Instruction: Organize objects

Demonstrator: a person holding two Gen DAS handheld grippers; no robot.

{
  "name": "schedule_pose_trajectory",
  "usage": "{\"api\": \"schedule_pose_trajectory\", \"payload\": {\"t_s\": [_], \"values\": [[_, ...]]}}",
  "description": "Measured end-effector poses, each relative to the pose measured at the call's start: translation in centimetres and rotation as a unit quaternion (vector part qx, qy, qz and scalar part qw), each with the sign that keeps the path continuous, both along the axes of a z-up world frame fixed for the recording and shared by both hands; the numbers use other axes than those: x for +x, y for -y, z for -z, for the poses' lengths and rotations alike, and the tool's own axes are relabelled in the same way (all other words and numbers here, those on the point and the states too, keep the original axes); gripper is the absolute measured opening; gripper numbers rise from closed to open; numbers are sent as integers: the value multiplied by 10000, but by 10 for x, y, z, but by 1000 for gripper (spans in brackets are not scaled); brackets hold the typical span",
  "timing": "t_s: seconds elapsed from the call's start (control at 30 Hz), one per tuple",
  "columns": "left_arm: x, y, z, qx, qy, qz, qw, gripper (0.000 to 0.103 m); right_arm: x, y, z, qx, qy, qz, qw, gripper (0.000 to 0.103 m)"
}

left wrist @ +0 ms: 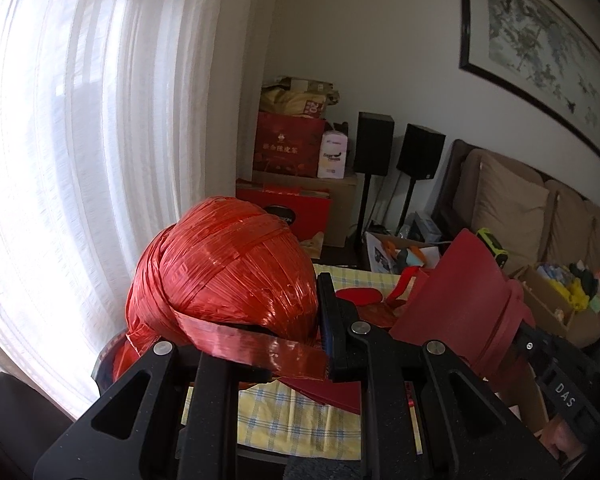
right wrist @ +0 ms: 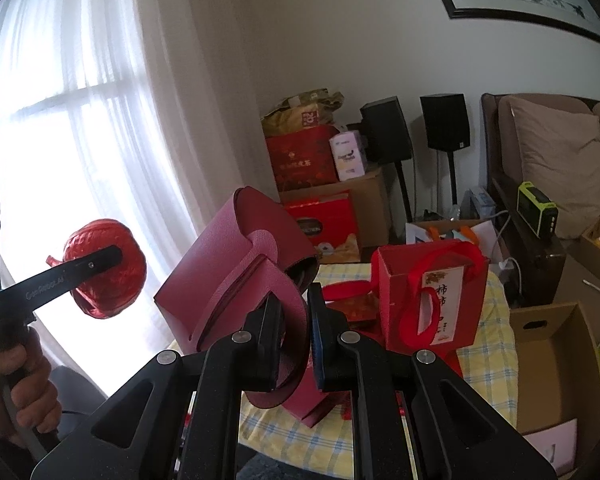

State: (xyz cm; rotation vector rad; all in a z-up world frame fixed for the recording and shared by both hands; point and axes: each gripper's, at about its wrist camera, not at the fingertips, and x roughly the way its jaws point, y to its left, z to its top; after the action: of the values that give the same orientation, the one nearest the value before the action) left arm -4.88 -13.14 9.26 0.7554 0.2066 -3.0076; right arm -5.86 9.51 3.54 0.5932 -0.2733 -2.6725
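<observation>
Checked tablecloth (right wrist: 484, 344), shiny red twine ball (left wrist: 224, 268), maroon pouch (right wrist: 228, 280)

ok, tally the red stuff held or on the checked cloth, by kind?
Ball of red plastic twine, held in the left gripper: 1
Red leather pouch, held by its strap in the right gripper: 1
Red gift bag with handles, standing on the checked cloth: 1
Flat red packets lying on the cloth, partly hidden: cannot count
Total clearly countable: 3

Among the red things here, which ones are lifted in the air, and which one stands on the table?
The red twine ball and the dark red pouch are held up by grippers. The red gift bag with ribbon handles stands alone on the checked tablecloth.
</observation>
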Motion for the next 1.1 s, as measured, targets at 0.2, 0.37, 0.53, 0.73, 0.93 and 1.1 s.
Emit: {"api": "schedule_pose_trajectory", "payload": {"t_s": [0.2,0.37,0.53,0.73,0.93,1.1], "values": [[0,-9,1,-61,8,61,10000,16,1,-6,1,-45,18,58,10000,11],[-1,-19,2,-126,33,126,9998,16,1,-15,1,-104,51,135,9998,11],[-3,-29,4,-192,76,193,9996,16,1,-27,4,-175,103,236,9995,11],[-6,-39,6,-239,110,276,9993,16,0,-38,7,-236,180,343,9990,11],[-10,-51,10,-321,181,391,9986,16,-2,-47,11,-280,220,400,9986,11],[-9,-60,10,-374,190,465,9980,16,-2,-57,15,-334,267,474,9980,11]]}}
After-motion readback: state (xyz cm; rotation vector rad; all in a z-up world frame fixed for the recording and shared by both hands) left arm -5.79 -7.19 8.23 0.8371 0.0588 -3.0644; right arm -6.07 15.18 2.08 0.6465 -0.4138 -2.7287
